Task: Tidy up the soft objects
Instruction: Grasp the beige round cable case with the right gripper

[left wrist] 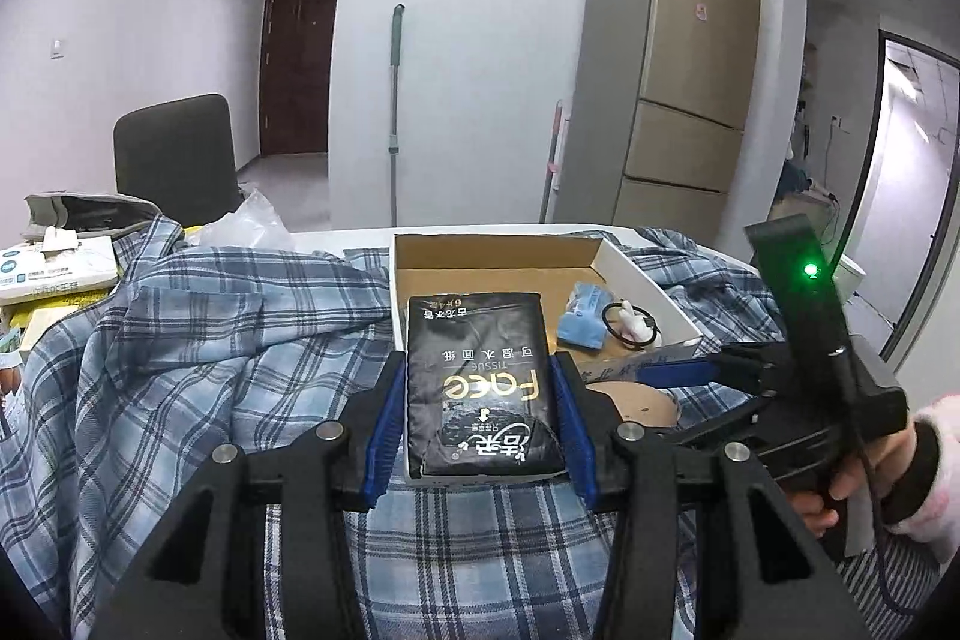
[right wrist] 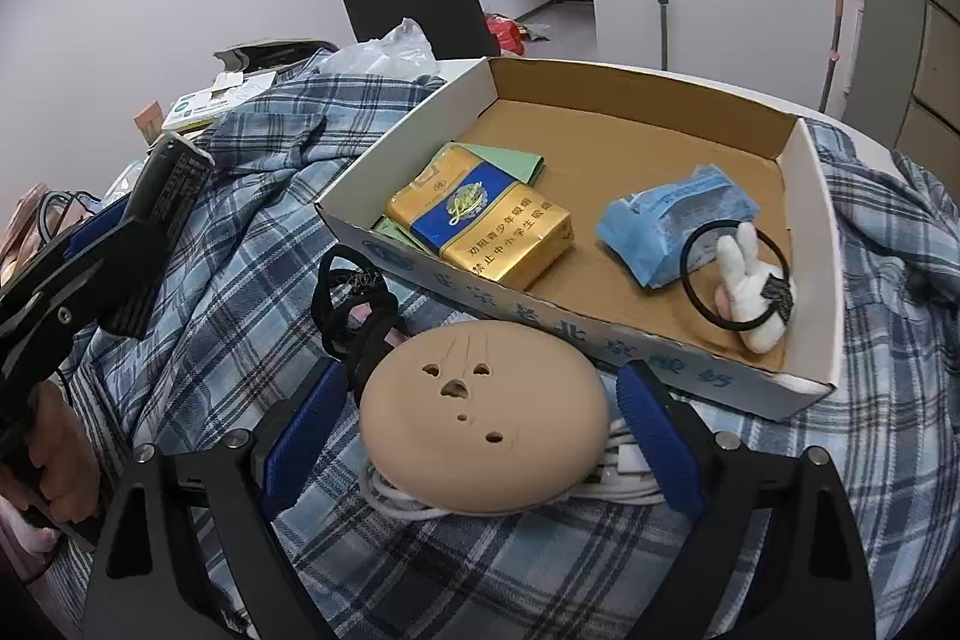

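Gripping a black tissue pack [left wrist: 480, 382] between its blue pads, the left gripper [left wrist: 480, 400] is holding it lifted w/ its far end over the near-left wall of the cardboard box [left wrist: 642, 274]. The pads are pressing the pack's long sides, so it is staying flat and label-up, prob. so it can be set down flat in the box.

The right gripper [right wrist: 480, 418] is standing wide, jaws apart either side of a tan round soft pad [right wrist: 480, 418] lying just outside the box's near wall, on the plaid shirt [right wrist: 228, 292]. Pads aren't touching it yet; the wide spread looks chosen to clear the pad's full width. Its jaws aren't moving at this point.

Under the pad a white cable [right wrist: 606, 484] is coiled, and black hair ties [right wrist: 354, 304] are lying just left of it, so closing there risks catching the cable too.

Already inside the box: a gold-and-blue packet [right wrist: 480, 226] at the left side, a blue wrapped pack [right wrist: 672, 220] at the right, and a bunny hair tie [right wrist: 750, 280] resting against it. Middle of the box floor is bare, prob. room for the tissue pack.
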`<action>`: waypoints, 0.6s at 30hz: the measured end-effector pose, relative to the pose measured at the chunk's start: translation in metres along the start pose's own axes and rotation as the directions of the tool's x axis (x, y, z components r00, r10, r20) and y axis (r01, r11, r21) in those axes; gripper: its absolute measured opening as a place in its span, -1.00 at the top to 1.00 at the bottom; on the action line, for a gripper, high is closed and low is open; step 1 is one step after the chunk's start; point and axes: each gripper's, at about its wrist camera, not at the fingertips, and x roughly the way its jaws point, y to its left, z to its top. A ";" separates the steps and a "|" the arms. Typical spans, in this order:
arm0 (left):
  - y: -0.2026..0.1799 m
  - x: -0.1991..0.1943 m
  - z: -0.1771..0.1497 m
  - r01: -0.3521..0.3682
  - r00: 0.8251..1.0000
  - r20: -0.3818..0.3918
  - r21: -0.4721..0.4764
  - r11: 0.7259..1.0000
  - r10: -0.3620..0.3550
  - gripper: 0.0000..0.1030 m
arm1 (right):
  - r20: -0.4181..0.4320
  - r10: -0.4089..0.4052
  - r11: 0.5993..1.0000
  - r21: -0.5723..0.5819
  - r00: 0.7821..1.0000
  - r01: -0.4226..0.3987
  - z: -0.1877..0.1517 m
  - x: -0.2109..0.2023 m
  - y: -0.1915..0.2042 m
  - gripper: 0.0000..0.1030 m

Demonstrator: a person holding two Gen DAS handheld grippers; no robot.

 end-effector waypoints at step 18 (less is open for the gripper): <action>-0.002 0.000 -0.001 0.014 1.000 0.000 0.013 1.000 -0.014 0.06 | 0.059 -0.028 0.998 -0.048 0.998 0.031 -0.012 -0.034 0.009 -0.58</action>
